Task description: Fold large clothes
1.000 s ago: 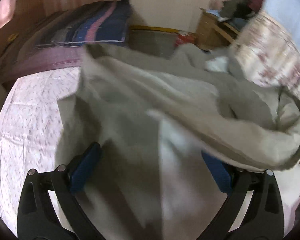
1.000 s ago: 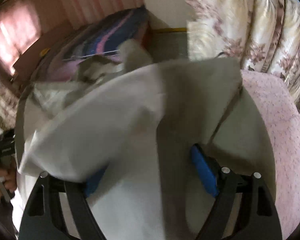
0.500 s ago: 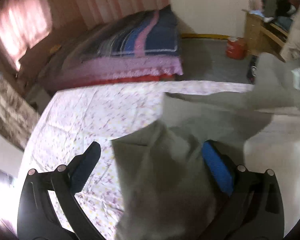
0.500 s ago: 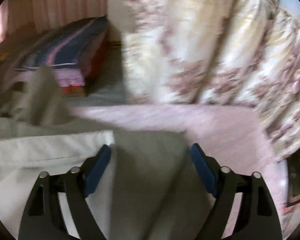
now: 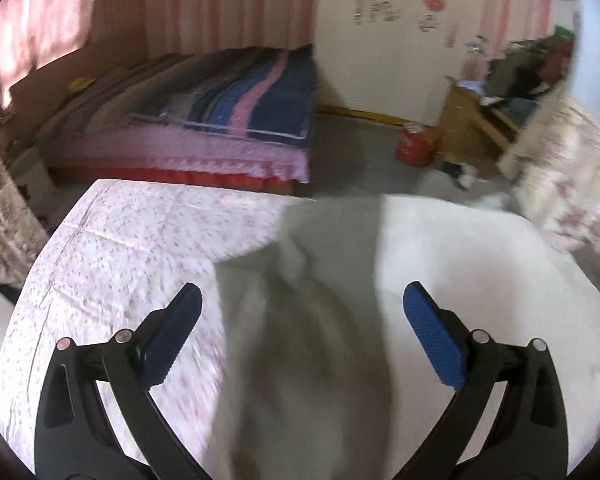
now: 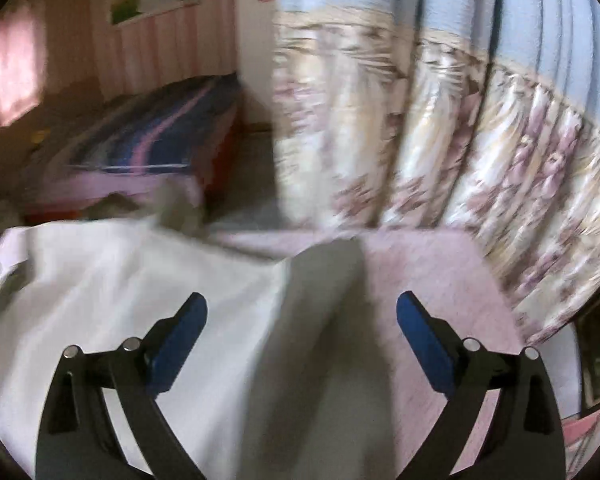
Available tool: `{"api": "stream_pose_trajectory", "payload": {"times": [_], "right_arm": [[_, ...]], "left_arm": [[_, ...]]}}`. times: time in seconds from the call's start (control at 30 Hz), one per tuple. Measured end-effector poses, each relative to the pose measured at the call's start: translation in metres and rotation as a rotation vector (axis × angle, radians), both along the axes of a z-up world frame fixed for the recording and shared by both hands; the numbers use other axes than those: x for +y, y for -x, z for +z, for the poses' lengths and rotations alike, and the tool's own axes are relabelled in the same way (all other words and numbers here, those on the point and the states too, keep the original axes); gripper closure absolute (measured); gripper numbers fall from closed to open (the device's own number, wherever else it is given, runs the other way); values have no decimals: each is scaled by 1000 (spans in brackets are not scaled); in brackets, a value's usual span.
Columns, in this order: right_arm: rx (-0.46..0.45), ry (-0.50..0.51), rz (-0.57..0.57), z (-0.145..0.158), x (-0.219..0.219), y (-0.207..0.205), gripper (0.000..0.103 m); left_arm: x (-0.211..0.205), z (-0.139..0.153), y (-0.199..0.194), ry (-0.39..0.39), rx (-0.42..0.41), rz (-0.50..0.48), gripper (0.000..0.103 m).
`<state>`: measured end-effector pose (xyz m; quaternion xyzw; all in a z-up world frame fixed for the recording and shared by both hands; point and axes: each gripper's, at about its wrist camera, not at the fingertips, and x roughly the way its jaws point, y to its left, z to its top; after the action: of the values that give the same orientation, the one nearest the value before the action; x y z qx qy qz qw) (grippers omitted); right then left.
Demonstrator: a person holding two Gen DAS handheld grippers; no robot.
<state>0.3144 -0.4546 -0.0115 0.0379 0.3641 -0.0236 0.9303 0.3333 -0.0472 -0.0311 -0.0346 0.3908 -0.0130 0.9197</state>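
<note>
Release step of a fold, by my reading: pale garment [image 5: 440,280] lay spread on the floral-sheeted bed [image 5: 120,248], left gripper [image 5: 300,320] wide and empty above it, right gripper [image 6: 300,320] opening, nothing pinched; next needs a fresh edge grasped.

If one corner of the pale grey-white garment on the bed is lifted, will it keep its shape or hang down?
The pale grey-white cloth garment will probably hang limp: it already lies in soft creases and folds. It looks thin, so likely light. On the floral pink bedsheet it may drag and bunch rather than slide flat.
</note>
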Motion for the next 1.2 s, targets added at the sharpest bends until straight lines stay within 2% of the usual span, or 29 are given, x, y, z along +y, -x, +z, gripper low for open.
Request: {"api": "stream_pose_trajectory", "payload": {"times": [0.17, 0.3, 0.37, 0.43, 0.53, 0.63, 0.8, 0.9, 0.97, 1.1, 1.13, 1.2], "right_arm": [[15, -73, 119, -13, 46, 60, 7], [26, -45, 166, -27, 75, 90, 7], [31, -33, 181, -35, 88, 95, 7], [62, -46, 189, -45, 92, 89, 7], [88, -5, 186, -55, 97, 75, 6], [110, -23, 184, -60, 94, 59, 5], [159, 24, 182, -70, 87, 21, 2], [195, 7, 176, -72, 76, -6, 2], [196, 39, 158, -72, 70, -22, 2], [188, 70, 47, -76, 36, -45, 2], [174, 74, 27, -73, 29, -44, 2], [139, 146, -36, -63, 13, -34, 2]], "left_arm": [[-27, 1, 64, 21, -35, -84, 3], [-37, -7, 93, 19, -34, -19, 3], [-46, -12, 99, 11, -30, -17, 3], [-52, -16, 99, 3, -17, -18, 3], [-62, -27, 91, -2, 6, -21, 3], [-66, -39, 80, -18, 34, -10, 3], [-60, -52, 55, -60, 67, -4, 3], [-46, -52, 37, -45, 98, 2, 3], [-32, -50, 24, -111, 85, 43, 3], [-1, -62, 3, -204, 96, 100, 3], [10, -64, 1, -180, 102, 101, 3], [28, -61, 5, -110, 108, 118, 3]]}}
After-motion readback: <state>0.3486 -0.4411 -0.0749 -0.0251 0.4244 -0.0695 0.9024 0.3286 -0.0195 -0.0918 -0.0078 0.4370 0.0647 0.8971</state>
